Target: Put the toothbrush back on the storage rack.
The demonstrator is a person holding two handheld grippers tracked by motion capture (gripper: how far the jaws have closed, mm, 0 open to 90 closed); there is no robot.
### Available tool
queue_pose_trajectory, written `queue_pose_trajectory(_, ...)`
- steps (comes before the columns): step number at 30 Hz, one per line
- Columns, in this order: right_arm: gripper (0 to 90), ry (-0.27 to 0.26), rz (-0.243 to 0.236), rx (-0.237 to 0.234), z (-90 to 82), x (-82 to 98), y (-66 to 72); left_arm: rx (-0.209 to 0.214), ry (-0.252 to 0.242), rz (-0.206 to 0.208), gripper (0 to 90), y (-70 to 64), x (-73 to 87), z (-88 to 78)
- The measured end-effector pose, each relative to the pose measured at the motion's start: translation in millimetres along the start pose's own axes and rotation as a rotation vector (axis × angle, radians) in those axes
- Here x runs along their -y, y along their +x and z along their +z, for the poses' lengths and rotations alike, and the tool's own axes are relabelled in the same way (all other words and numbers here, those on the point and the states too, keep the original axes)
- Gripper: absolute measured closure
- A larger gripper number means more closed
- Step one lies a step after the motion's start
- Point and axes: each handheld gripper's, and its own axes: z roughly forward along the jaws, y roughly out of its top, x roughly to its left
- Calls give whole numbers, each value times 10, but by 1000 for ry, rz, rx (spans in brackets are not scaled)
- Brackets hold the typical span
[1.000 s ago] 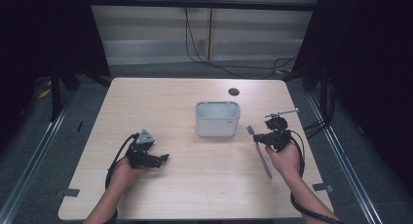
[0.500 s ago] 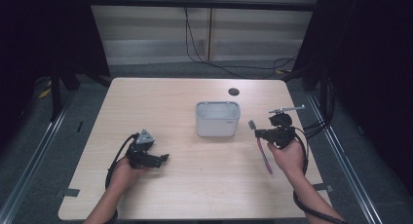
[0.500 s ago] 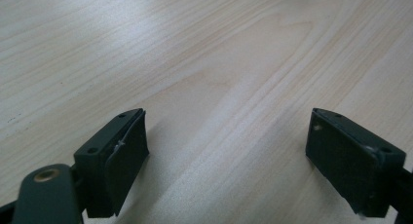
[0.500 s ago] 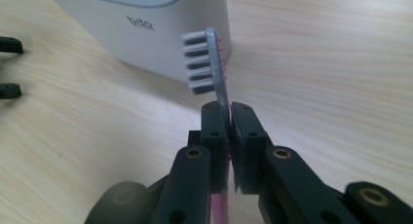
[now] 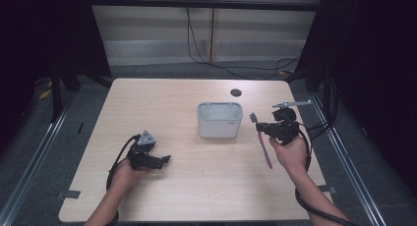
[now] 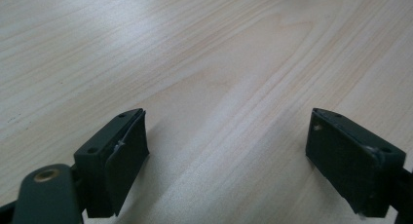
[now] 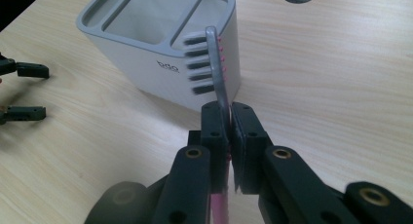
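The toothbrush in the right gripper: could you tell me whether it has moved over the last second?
Yes. The toothbrush, clamped in the right gripper, has lifted off the table and shifted slightly towards the holder.

There is one table [image 5: 196, 196], made of light wood. On it stands one white holder [image 5: 220, 120], near the middle. The holder has three holes in its top: two small ones and one big one. There is one toothbrush [image 5: 260, 137], pink and grey, to the right of the holder. On the brush head you can count five dark rows of bristles [image 7: 199, 63]. There is one small round hole [image 5: 236, 92] in the table, at the far side. There are two grippers: one left gripper [image 5: 164, 159] on the near left and one right gripper [image 5: 260, 128] on the right. Each gripper has two black jaws. Two hands hold them, one hand each.
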Motion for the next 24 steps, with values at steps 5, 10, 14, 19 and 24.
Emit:
queue_pose_trajectory(5, 851, -15, -15, 4, -23, -52, 28, 0, -1, 1, 150, 0, 0, 0)
queue_pose_trajectory(10, 851, -25, -16, -3, -48, -100, 39, 0, 0, 0, 150, 0, 0, 0)
queue_pose_trajectory(14, 850, -44, -18, -3, -52, -140, 50, 0, -1, 1, 150, 0, 0, 0)
queue_pose_trajectory(19, 851, -55, -17, -7, -51, -166, 64, 1, 0, 0, 150, 0, 0, 0)
queue_pose_trajectory(24, 851, -82, -12, -11, -69, -208, 81, 0, 0, 0, 150, 0, 0, 0)
